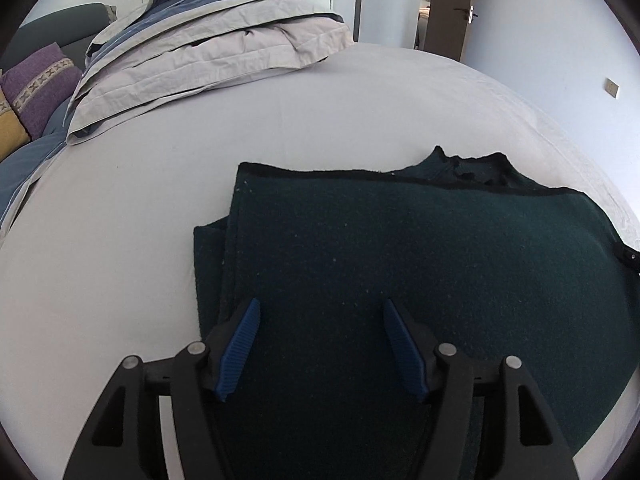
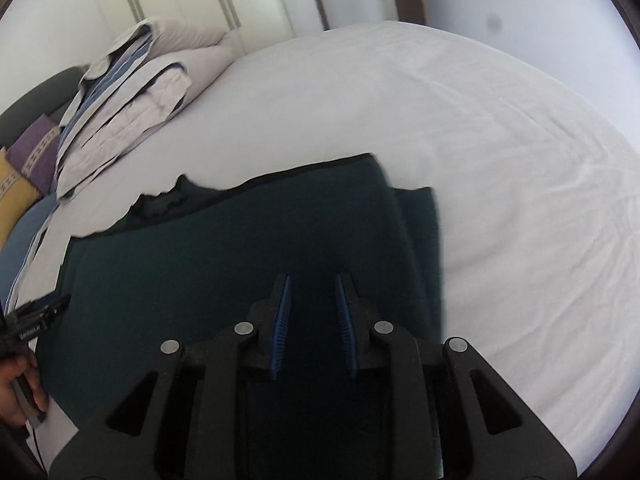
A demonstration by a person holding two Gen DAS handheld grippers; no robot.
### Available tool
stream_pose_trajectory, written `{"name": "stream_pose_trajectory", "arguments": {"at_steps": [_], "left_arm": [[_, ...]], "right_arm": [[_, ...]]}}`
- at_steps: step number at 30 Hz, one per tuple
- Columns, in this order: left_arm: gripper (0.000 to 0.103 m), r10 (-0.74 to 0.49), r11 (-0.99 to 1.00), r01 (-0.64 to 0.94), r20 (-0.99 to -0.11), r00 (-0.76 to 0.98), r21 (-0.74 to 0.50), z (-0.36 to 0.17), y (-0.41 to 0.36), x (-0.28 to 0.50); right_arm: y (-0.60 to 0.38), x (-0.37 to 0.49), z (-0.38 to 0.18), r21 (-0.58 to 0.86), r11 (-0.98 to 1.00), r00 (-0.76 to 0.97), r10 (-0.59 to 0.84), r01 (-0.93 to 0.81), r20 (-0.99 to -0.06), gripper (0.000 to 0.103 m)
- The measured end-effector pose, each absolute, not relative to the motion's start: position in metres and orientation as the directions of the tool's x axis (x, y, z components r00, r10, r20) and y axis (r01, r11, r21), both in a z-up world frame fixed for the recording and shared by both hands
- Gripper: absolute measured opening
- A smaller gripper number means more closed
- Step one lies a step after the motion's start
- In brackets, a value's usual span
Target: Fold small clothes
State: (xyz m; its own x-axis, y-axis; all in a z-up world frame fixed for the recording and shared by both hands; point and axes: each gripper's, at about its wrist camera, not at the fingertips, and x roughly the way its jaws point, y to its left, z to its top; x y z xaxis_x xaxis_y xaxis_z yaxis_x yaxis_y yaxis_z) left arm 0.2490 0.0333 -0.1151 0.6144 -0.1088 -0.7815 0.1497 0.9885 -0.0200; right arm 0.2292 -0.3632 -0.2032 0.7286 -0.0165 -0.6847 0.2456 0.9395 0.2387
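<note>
The dark green top is thick, fuzzy cloth, matt, with tiny pale bits of lint on it. The sheet is smooth white cloth with soft creases, and the quilt is thin, wrinkled cloth (grey with blue stripes). The left gripper and the right gripper are matt black plastic with shiny round metal pins, and their blue pads look ribbed and rubbery.
</note>
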Motion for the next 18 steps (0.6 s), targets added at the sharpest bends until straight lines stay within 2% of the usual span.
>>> {"name": "stream_pose_trajectory", "arguments": {"at_steps": [3,8,11,14,18], "left_arm": [[0.068,-0.101,0.989,0.15,-0.774,0.625,-0.009,-0.116,0.032,0.247],[0.069,-0.093,0.989,0.15,-0.769,0.632,0.004,-0.117,0.03,0.245],[0.07,-0.085,0.989,0.15,-0.767,0.636,0.014,-0.117,0.029,0.243],[0.071,-0.079,0.989,0.149,-0.764,0.641,0.023,-0.118,0.028,0.243],[0.072,-0.08,0.989,0.148,-0.762,0.643,0.021,-0.119,0.029,0.242]], "right_arm": [[-0.359,0.213,-0.19,0.294,0.926,0.755,0.016,0.236,-0.656,0.022],[-0.298,0.195,-0.171,0.337,0.942,0.746,0.213,0.016,-0.631,0.022],[-0.255,0.196,-0.18,0.344,0.935,0.692,0.307,-0.09,-0.653,0.022],[-0.222,0.204,-0.201,0.421,0.898,0.624,0.404,-0.13,-0.669,0.022],[-0.178,0.209,-0.23,0.436,0.884,0.56,0.451,-0.17,-0.695,0.022]]}}
